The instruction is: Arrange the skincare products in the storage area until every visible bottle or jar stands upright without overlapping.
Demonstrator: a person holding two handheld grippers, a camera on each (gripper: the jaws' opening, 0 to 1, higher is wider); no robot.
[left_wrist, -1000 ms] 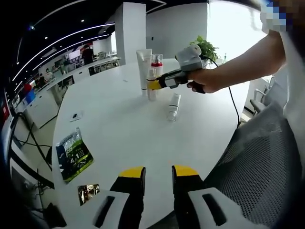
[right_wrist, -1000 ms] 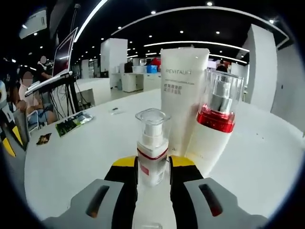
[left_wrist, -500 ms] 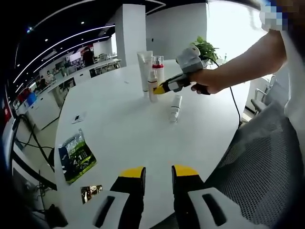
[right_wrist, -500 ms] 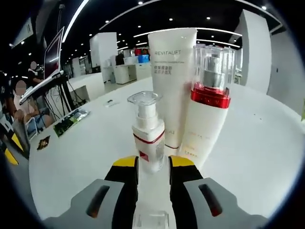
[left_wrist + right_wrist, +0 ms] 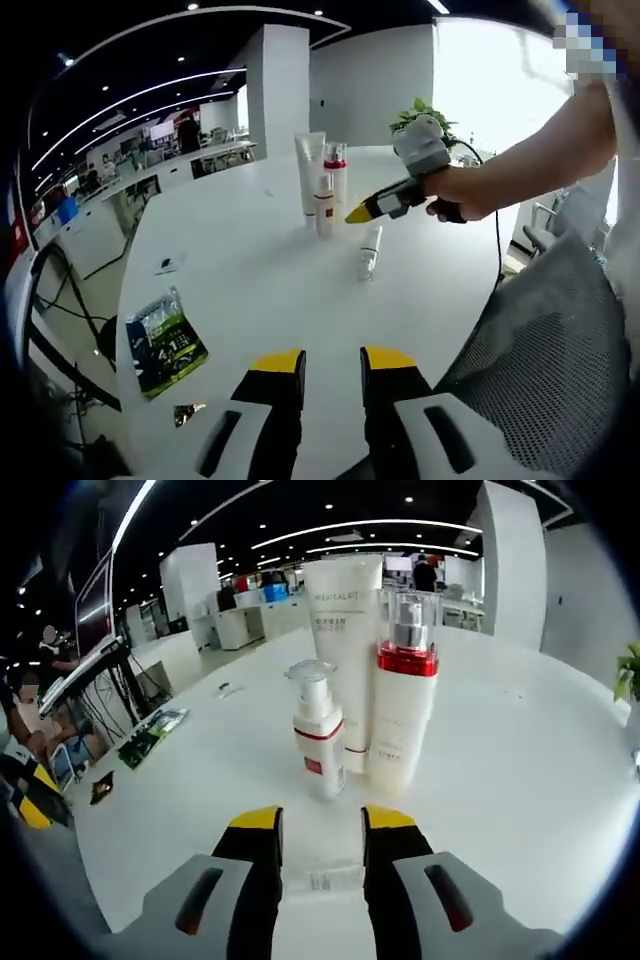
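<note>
right gripper (image 5: 320, 820) sits low over the white table (image 5: 520, 780), its yellow-tipped jaws parted with nothing between them, and a gap of bare table separates the tips from the small pump bottle (image 5: 318, 730). that small pump bottle stands upright, clear cap on top, red band around its white body. just behind it and to its right stands the tall white tube (image 5: 345, 650), upright on its cap, and beside that the bottle with the red collar (image 5: 402, 705) and clear top, also upright. the 3 stand close together in a tight cluster, and whether any of them touch i cannot tell.

in the left gripper view, the left gripper (image 5: 332, 365) hovers at the near edge of the table (image 5: 250, 290), jaws apart by a narrow gap, holding nothing. across the table the same cluster shows: tube (image 5: 309, 175), red-collared bottle (image 5: 336, 172), small pump bottle (image 5: 324, 205), all upright. the right gripper (image 5: 358, 212) comes in from the right in a person's hand (image 5: 455, 195), its yellow tip just beside the cluster. nearer than that, 1 clear-capped bottle (image 5: 369, 250) lies flat on its side on the table, apart from the standing 3.

off to the left on the table lie a green printed leaflet (image 5: 165, 340) and a small dark card (image 5: 166, 265). a potted plant (image 5: 415, 115) stands at the far edge, and a mesh chair (image 5: 540, 350) sits at right.
</note>
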